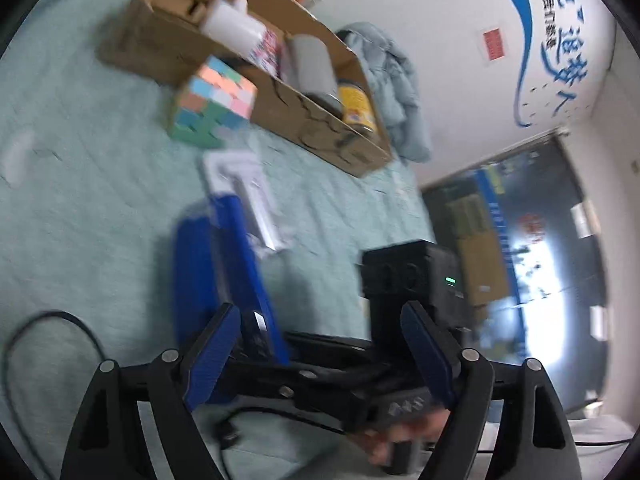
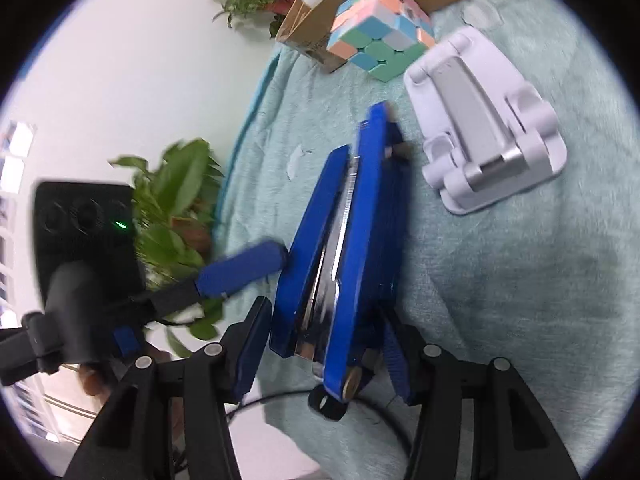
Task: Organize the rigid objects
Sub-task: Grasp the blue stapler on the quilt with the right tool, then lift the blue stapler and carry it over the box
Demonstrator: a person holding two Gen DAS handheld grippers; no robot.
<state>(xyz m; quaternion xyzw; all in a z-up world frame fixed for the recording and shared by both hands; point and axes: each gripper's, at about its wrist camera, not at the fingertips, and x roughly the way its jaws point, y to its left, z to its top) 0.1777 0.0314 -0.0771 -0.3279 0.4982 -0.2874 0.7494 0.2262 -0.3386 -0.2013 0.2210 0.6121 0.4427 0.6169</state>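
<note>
Progress: partly done. The shallow brown cardboard box (image 1: 280,92) already holds a white plastic bottle (image 1: 234,26) lying on its side, a grey cylindrical container (image 1: 310,66) and a yellow-labelled tin (image 1: 356,108). Three items are outside it on the table (image 1: 80,200), which is covered in a pale green, fuzzy-napped cloth.

Items left:
- blue metal stapler (image 2: 344,240) — glossy painted arms, hinged open in a narrow V, bright steel channel between them. It sits between the fingers of the right hand-held gripper (image 2: 320,356). The right-hand pad appears to touch its side; the left-hand pad stands just beside it, and whether it presses cannot be told.
- pastel-coloured plastic puzzle cube (image 2: 382,36) — matte rounded tiles, stands close by the box wall.
- white plastic folding phone stand (image 2: 488,128) with a brushed silver centre strip — smooth, flat on the cloth beside the stapler tip.

Left hand-held gripper (image 1: 324,340): jaws wide apart, nothing between them. In the right wrist view one of its ribbed blue pads (image 2: 244,268) lies near the stapler's side; contact cannot be judged through the blur.

Judgement: the stapler is the item in hand; the cube and the stand remain.
</note>
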